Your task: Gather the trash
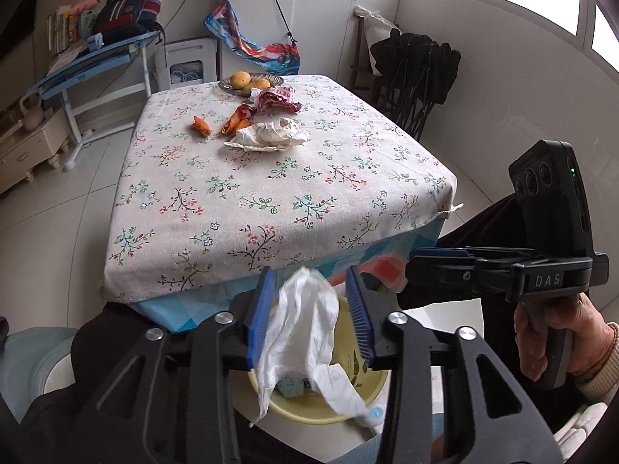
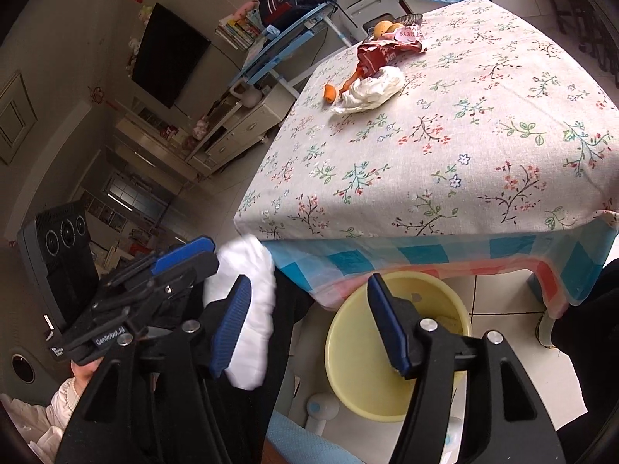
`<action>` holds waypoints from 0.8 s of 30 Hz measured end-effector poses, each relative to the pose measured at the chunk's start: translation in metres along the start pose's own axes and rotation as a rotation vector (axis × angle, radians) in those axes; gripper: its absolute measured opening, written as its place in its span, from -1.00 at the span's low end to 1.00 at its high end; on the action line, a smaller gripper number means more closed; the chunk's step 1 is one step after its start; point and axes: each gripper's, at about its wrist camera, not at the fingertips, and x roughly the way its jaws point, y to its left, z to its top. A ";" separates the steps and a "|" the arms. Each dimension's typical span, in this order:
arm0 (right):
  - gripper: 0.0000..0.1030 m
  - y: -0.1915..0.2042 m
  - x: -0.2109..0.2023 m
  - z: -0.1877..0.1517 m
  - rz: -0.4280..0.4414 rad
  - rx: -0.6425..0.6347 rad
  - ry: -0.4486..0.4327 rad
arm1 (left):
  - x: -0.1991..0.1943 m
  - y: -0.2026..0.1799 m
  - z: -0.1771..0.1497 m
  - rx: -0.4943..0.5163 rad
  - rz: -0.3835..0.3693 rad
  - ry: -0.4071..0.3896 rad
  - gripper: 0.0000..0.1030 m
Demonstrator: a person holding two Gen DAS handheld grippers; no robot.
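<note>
Hovering both tools over the yellow plastic basin (image 1: 309, 406) below the near worktop edge. Left tool (image 1: 315, 319): ribbed blue pads spread, a crumpled white tissue (image 1: 305, 332) between them. It touches the left pad; I see a gap at the right pad, so no pinch. Tissue's long axis runs roughly top to bottom in the left wrist view, lower end trailing into the basin, thin, creased, limp. In the right wrist view the same tissue is a blurred white lump beside the left tool. Right tool (image 2: 317, 324): pads spread, nothing between them, basin rim behind it.

More trash on the worktop's (image 1: 271, 178) floral cloth, far end: a wrinkled white paper wad (image 1: 271, 135), orange peel bits (image 1: 201, 124), a crinkled red wrapper (image 1: 276, 101), all near a dish of fruit (image 1: 249, 82).
</note>
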 end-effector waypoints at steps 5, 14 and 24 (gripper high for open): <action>0.23 -0.004 -0.004 0.002 -0.009 0.023 -0.031 | -0.005 0.004 0.002 -0.011 0.023 -0.018 0.04; 0.25 -0.006 -0.008 0.004 -0.027 0.030 -0.064 | -0.020 0.021 0.011 -0.076 0.112 -0.097 0.46; 0.31 0.001 0.000 0.006 -0.086 -0.007 -0.068 | -0.042 0.053 0.025 -0.188 0.155 -0.183 0.59</action>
